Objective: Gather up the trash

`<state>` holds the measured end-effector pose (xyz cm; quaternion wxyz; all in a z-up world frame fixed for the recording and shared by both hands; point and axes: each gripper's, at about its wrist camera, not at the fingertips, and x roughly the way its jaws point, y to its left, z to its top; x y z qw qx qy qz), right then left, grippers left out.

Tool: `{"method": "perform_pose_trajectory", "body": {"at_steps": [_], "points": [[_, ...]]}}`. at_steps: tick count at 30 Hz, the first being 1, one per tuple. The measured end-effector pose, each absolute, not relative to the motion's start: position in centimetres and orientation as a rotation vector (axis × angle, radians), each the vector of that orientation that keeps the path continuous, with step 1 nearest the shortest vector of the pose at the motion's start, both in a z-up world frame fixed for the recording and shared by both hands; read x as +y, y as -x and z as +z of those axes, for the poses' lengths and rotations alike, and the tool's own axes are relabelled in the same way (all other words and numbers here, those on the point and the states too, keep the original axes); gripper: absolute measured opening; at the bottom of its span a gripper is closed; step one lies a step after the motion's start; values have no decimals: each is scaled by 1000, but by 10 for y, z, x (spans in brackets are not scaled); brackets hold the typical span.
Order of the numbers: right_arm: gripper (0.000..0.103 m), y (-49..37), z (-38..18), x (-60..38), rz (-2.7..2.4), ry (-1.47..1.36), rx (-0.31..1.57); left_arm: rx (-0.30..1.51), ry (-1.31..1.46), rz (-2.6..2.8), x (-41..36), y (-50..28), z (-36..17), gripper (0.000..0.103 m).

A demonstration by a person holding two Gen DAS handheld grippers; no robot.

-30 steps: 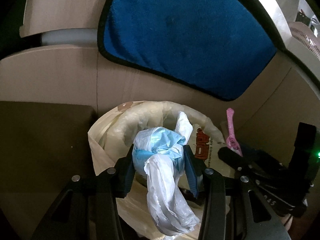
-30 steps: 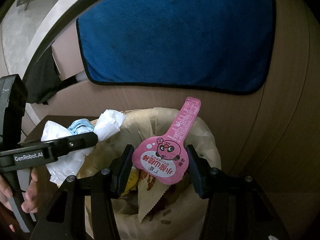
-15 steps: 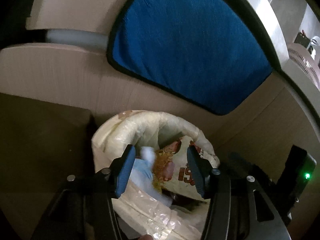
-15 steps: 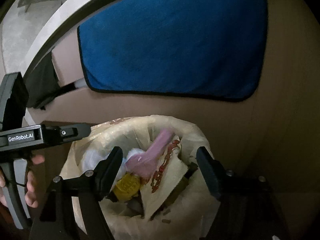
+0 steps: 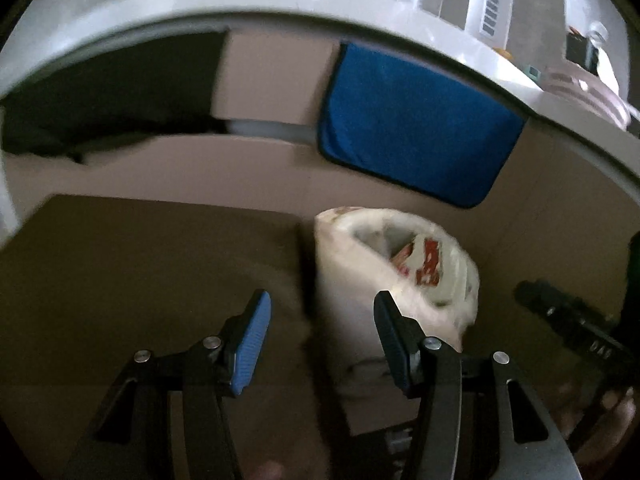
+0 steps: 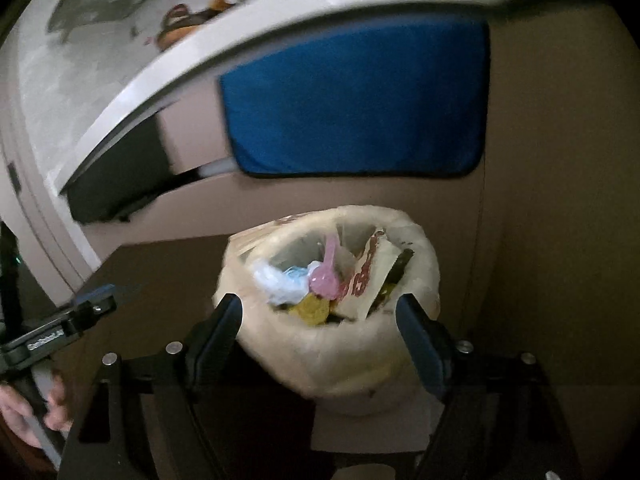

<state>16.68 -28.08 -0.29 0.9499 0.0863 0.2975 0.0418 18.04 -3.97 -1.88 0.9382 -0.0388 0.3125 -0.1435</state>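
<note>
A trash bin lined with a cream plastic bag (image 6: 340, 344) stands on the floor against a beige cabinet; it also shows in the left wrist view (image 5: 352, 280). Inside lie a white and blue crumpled wrapper (image 6: 280, 280), a pink spoon-shaped package (image 6: 326, 276) and a red-printed paper bag (image 6: 366, 276). My right gripper (image 6: 320, 332) is open and empty, above and in front of the bin. My left gripper (image 5: 320, 332) is open and empty, to the left of the bin; it also shows in the right wrist view (image 6: 84, 312).
A blue towel (image 6: 356, 100) hangs on the cabinet front behind the bin. A dark brown mat (image 5: 140, 264) covers the floor left of the bin. A white countertop edge (image 5: 280, 4) runs above, with items on it.
Both grippers opened and dropped their trash into the bin: the left let go of the white and blue wrapper, the right the pink package. Both then pulled back and up from the bin.
</note>
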Motion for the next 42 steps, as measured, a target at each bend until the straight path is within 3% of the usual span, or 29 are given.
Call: {"method": "perform_pose_trajectory", "body": {"at_steps": [12, 42], "points": [[77, -31, 10, -177, 130, -29, 557, 549, -33, -140, 4, -38, -5, 55], [77, 3, 12, -158, 138, -52, 527, 502, -28, 3, 22, 6, 10, 55]]}}
